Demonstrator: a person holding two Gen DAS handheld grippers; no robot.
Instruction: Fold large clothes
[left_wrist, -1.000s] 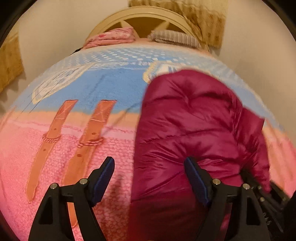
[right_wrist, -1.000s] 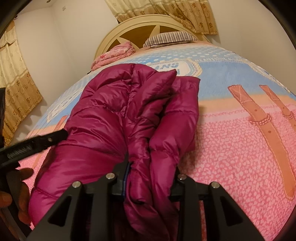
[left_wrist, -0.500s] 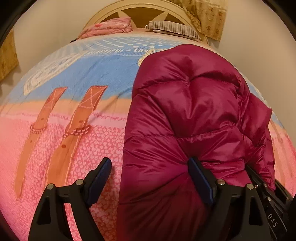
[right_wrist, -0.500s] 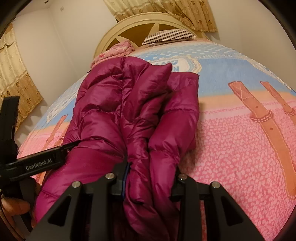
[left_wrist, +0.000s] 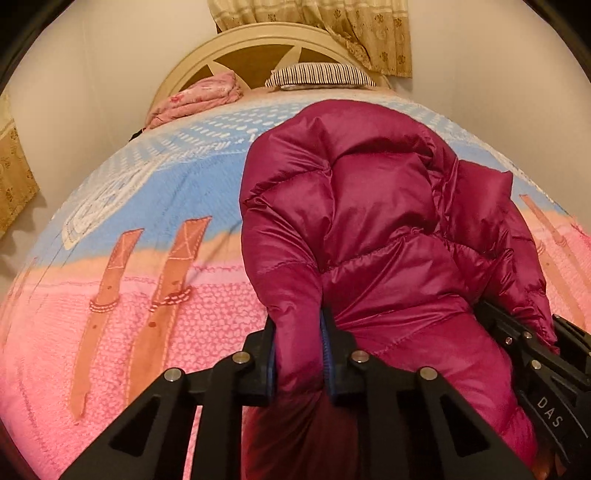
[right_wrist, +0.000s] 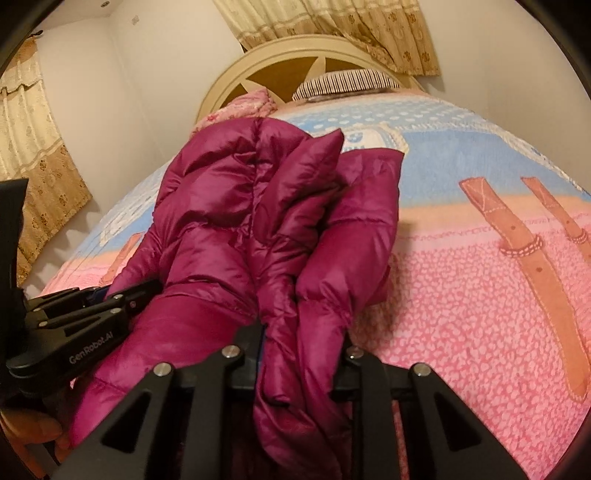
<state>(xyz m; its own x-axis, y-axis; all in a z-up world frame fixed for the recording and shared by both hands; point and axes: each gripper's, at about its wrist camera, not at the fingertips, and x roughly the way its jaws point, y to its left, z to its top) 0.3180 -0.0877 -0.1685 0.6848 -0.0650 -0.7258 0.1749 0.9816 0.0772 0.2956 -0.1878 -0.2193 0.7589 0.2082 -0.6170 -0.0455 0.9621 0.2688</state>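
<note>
Cream walls and patterned tan curtains (left_wrist: 354, 33) framed the bed (left_wrist: 110, 314) where you worked, its blanket printed in pink, peach and blue with brown belt straps (left_wrist: 107, 291) drawn across it. At the head, a rounded cream headboard (left_wrist: 255, 48) backed a folded pink quilt (left_wrist: 199, 98) on the left and a striped pillow (left_wrist: 319, 75) on the right. Your left gripper (left_wrist: 297, 354) was pinched narrow on a puffy fold at the near left edge of the magenta down jacket (left_wrist: 369, 221), the blue pads pressing the fabric from both sides. That jacket lay bunched on the bed right of the belt straps in your left wrist view, its bulk rising toward the blue part of the blanket. In your right wrist view the left gripper's black body showed at the far left, its tips buried in the jacket's (right_wrist: 229, 206) side. Your right gripper (right_wrist: 301, 354) was closed tight on a gathered wad of the jacket's near right edge, the quilted panels standing up in folds beyond it, with open pink blanket to the right.
</note>
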